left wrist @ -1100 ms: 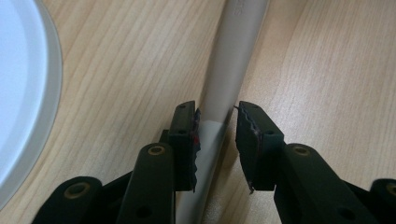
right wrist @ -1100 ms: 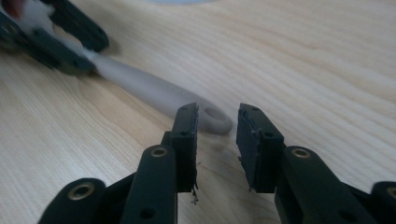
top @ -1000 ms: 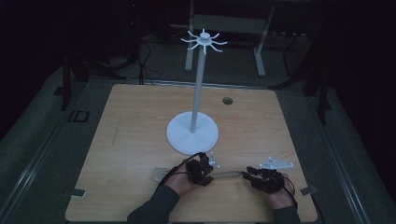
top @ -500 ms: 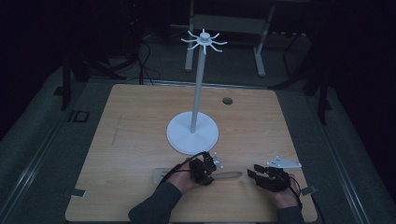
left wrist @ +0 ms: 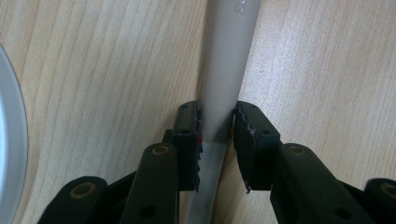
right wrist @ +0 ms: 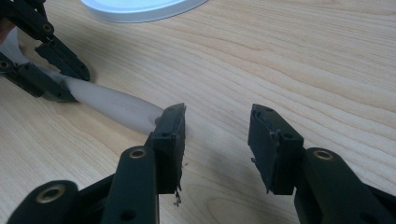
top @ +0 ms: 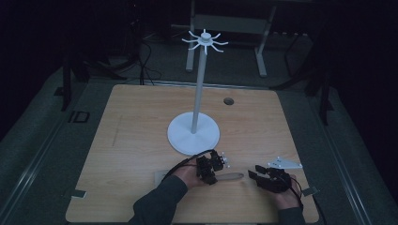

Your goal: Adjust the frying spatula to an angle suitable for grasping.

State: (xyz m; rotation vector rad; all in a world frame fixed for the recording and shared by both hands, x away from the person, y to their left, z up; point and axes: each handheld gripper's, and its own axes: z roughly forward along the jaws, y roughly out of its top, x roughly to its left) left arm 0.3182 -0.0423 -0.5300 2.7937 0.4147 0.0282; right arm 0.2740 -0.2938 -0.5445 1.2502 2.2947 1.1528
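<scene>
At about seven o'clock from the white stand, near the table's front edge, the left hand-held gripper pinches a pale grey utensil handle that lies flat on the wood; its jaws have just been closing onto it. To its three o'clock, the right hand-held gripper stands spread, its jaws having just been opening, with the handle's free end just beside the left pad and nothing between them. The step in hand looks like a handover to the left side. Next, I judge, comes lifting the utensil toward the stand's hooks at twelve o'clock.
</scene>
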